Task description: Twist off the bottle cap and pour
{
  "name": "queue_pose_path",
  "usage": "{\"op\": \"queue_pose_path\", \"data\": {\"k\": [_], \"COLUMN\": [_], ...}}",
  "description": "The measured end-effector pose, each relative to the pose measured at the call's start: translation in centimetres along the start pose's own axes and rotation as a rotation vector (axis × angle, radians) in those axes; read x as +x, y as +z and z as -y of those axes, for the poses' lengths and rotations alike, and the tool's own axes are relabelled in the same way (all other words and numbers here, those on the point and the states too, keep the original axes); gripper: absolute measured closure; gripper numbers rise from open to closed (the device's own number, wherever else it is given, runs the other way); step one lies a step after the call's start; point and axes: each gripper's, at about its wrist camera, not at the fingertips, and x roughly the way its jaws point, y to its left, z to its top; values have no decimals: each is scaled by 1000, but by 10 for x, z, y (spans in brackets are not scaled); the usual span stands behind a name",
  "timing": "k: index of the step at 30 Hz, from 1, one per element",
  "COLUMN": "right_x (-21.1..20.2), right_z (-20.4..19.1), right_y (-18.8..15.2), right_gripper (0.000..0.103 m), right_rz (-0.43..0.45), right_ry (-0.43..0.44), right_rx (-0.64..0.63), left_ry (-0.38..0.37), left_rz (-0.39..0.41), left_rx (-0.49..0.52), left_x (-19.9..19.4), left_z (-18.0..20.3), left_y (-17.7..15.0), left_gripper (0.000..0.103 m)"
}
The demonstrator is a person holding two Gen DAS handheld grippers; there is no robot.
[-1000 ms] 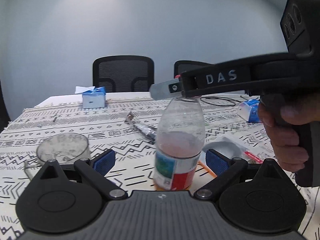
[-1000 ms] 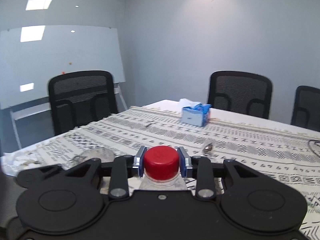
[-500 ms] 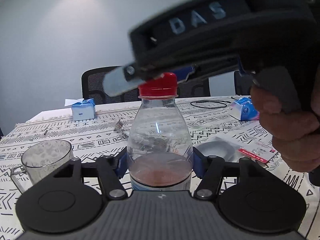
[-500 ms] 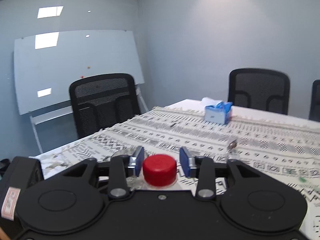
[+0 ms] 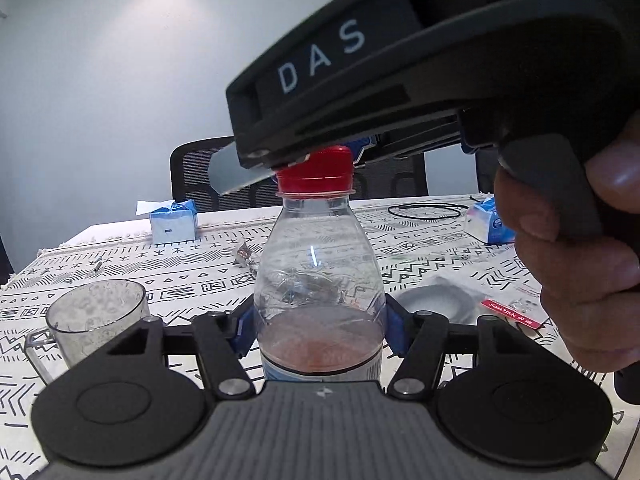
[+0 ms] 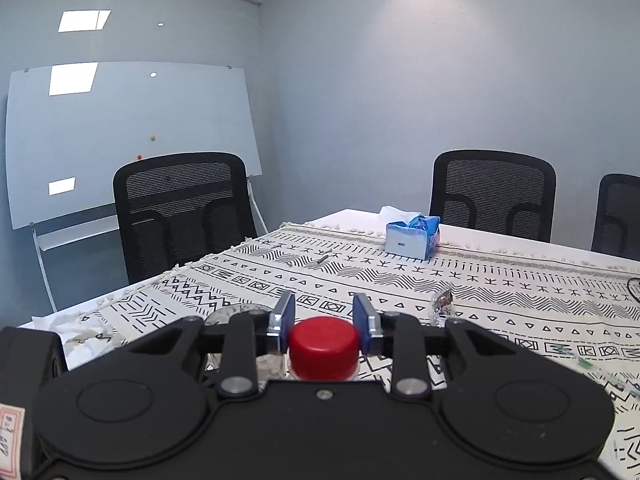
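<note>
A clear plastic bottle (image 5: 318, 264) with a little reddish liquid stands upright, held by its body in my left gripper (image 5: 320, 332), which is shut on it. Its red cap (image 5: 315, 171) is on the neck. My right gripper (image 6: 324, 318) sits at the cap (image 6: 323, 347), its blue pads (image 6: 362, 322) on either side with small gaps, so it is open around the cap. A clear plastic cup (image 5: 96, 318) stands on the patterned tablecloth to the bottle's left.
A blue tissue box (image 5: 173, 225) sits at the far left of the table, another blue pack (image 5: 490, 224) at the far right beside a black cable loop (image 5: 426, 211). A foil wrapper (image 5: 244, 257), a plastic bag (image 5: 440, 304), black chairs (image 6: 182, 212) and a whiteboard (image 6: 120, 132).
My left gripper moved in and shut on the bottle's body. My right gripper let go of the cap, its pads now apart around it, and both views came closer to the bottle.
</note>
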Motion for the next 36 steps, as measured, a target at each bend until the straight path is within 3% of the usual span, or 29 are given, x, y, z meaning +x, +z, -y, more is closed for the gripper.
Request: {"op": "queue_pose_path", "data": {"k": [8,13,15,19,21,25,29,36], "right_x": [1,5,6,2,1,1,1,4], "right_z": [4,27,34,16,4,0,15,49], "right_y": [0,2,5,4,-1,-6,-8,-8], "right_gripper": [71,72,72,64,70,70,71,70], "right_rz": [11,22,10,-14,-6,23,35,57], "right_ry": [34,236,272,125,43,9,94,349], "right_rx": [-37,-128,-128,-59,-30,-21,-62,-131], "left_ry": [-11,-19,-11,8,17,4,-13,-37], "left_rz": [5,6,10,10,9,13,17,16], "left_rx": [1,2,8,-5,-12,-10,-6,-10], "left_x": [1,2,3,4,5,4,3,7], "left_z": [-4,-4,-1,0,0,-1,-2,-3], "left_y": [-1,-1,-1,-1,-1,-2,-4,-4], "left_gripper": [45,45,45,45,45,45,46,46]}}
